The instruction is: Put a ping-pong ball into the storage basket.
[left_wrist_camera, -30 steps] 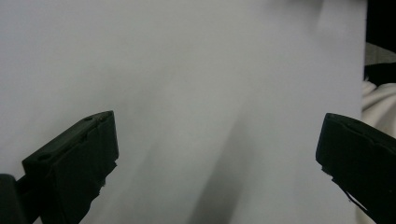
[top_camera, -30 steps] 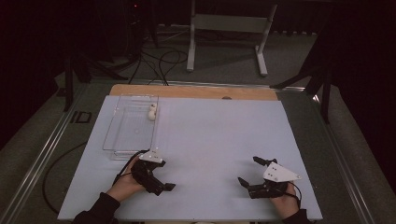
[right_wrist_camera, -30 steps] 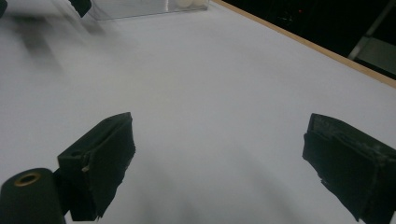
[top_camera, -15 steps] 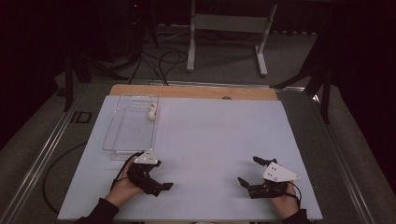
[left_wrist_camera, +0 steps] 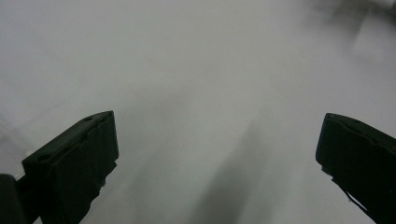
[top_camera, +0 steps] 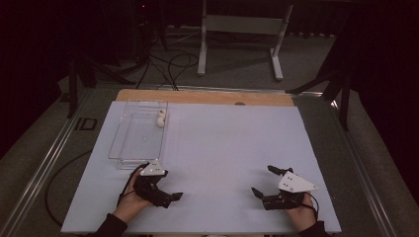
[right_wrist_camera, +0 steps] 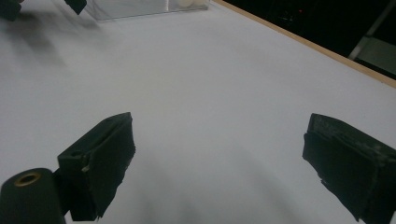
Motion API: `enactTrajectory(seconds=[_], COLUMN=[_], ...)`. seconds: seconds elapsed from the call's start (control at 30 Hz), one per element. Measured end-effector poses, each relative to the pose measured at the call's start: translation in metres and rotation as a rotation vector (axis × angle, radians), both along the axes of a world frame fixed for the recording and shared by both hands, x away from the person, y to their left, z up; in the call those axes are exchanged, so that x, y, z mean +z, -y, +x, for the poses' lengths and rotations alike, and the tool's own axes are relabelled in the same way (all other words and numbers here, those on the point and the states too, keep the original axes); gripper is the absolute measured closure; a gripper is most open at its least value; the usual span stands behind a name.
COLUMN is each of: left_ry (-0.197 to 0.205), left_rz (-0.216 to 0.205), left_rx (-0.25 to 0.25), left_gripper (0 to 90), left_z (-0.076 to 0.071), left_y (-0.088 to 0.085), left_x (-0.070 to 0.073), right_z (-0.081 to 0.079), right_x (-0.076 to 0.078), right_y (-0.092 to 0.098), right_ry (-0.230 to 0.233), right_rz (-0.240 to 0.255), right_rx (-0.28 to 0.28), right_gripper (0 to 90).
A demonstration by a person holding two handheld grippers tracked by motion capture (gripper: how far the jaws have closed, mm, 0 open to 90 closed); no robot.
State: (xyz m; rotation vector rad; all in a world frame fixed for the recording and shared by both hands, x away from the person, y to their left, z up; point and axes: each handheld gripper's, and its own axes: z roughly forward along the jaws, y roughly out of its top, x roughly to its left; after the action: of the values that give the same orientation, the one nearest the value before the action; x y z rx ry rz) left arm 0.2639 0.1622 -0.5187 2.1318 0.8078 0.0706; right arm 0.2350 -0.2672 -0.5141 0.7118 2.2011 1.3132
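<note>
Item 1. Left gripper (top_camera: 170,196): held in the person's left hand (top_camera: 129,201) at the near left of the table (top_camera: 237,148), low over the pale sheet, just short of the near end of the clear tray. A grey three-cornered plate rides on top and a black cable loops back toward the wrist. In the left gripper view its two black jaws stand spread wide, with bare sheet between them and nothing gripped.

Item 2. Right gripper (top_camera: 264,183): held in the person's right hand (top_camera: 301,213) at the near right of the table, well apart from the left one, pointing left and away. In the right gripper view its jaws are likewise spread wide over bare sheet, pinching nothing.

Item 3. Clear plastic tray (top_camera: 129,149): shallow, rectangular, transparent, lying flat on the left half of the table with its long side running away from the person. Its far end shows at the top of the right gripper view (right_wrist_camera: 128,8).

Item 4. Small white object (top_camera: 161,119): rounded, pale, lying inside the tray at its far right corner, against the wall. Its exact kind is too small to tell. It is well apart from both grippers.

Item 5. Wooden edge strip (top_camera: 207,97): runs along the far side of the table.

Item 6. Metal stand (top_camera: 242,24) and loose cables (top_camera: 168,61): on the floor beyond the table.
</note>
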Motion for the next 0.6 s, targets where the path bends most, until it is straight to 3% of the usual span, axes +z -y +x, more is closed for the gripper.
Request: enactTrajectory(seconds=[0.43, 0.47, 0.57, 0.6], left_ry=[0.082, 0.083, 0.083, 0.085], left_rz=[0.003, -0.024, -0.036, -0.057], left_rx=[0.087, 0.083, 0.081, 0.065], left_gripper=[0.4, 0.4, 0.4, 0.4], left_z=[-0.0014, -0.001, -0.001, -0.0005], left_y=[-0.0047, -0.0064, -0.0069, -0.0073], left_x=[0.0017, 0.0024, 0.0029, 0.0035], right_z=[0.0007, 0.001, 0.0008, 0.0011], right_x=[-0.0001, -0.0002, -0.0001, -0.0004], right_y=[-0.0004, -0.0005, -0.0006, -0.0007], right_ry=[0.002, 0.002, -0.005, -0.003], right_rz=[-0.003, -0.003, -0.002, -0.001], right_rx=[0.004, 0.007, 0.009, 0.009], right_gripper=[9.0, 9.0, 9.0, 9.0])
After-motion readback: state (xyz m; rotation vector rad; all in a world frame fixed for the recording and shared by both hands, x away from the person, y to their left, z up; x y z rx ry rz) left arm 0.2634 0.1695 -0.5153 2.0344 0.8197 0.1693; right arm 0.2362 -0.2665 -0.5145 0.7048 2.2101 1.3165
